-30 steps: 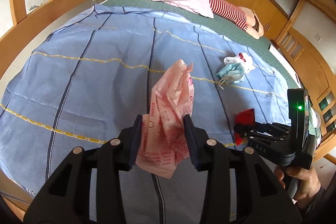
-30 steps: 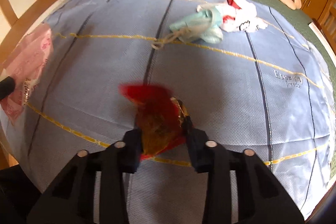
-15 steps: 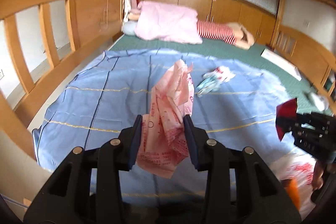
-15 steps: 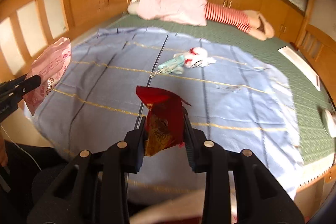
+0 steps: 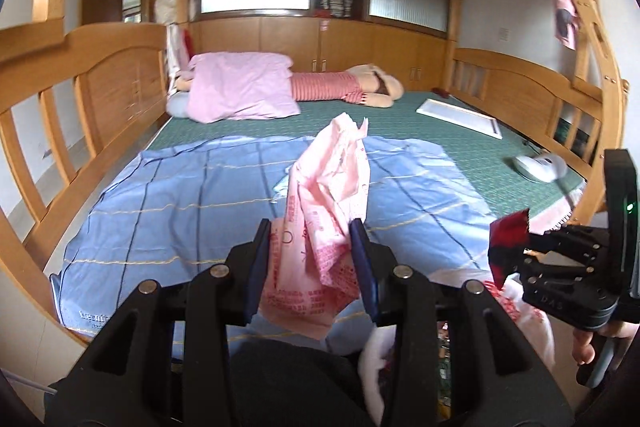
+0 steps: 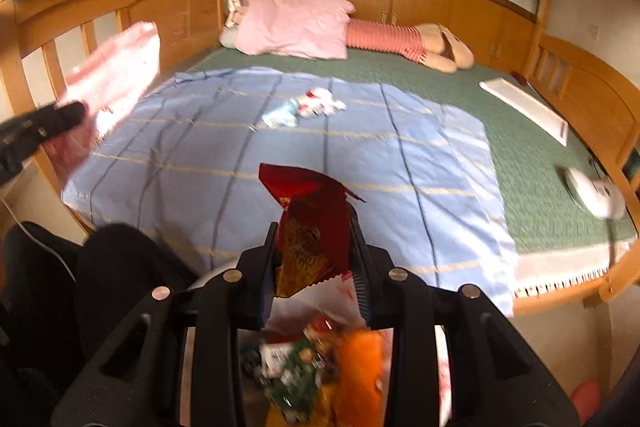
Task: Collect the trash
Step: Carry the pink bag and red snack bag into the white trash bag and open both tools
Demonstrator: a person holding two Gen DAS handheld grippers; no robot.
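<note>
A: What's the layout?

B: A wooden bed (image 5: 100, 75) with a green mat (image 6: 532, 163), and a blue sheet (image 5: 180, 195) spread over the near part. Below the near edge, an open trash bag (image 6: 320, 367) already holding scraps sits right under the right gripper.

A: And the grippers?

B: The left gripper (image 5: 312, 259) is clamped on a crumpled pink wrapper (image 5: 328, 195), held up over the sheet's near edge. The right gripper (image 6: 314, 251) is clenched on a red snack packet (image 6: 308, 219), hanging directly above the bag's mouth.

A: So which step is this?

B: I'd say carry-to-bin, with both pieces off the bed and the drop not yet made. The red packet looks ready to be let go. The pink wrapper sits left of the bag, so that hand needs to swing over before opening.

A: Anything left to collect?

B: A small pile (image 6: 304, 109) of pale blue and white-and-red scraps lies mid-sheet, well apart from both grippers. That would be the next reach, I think.
</note>
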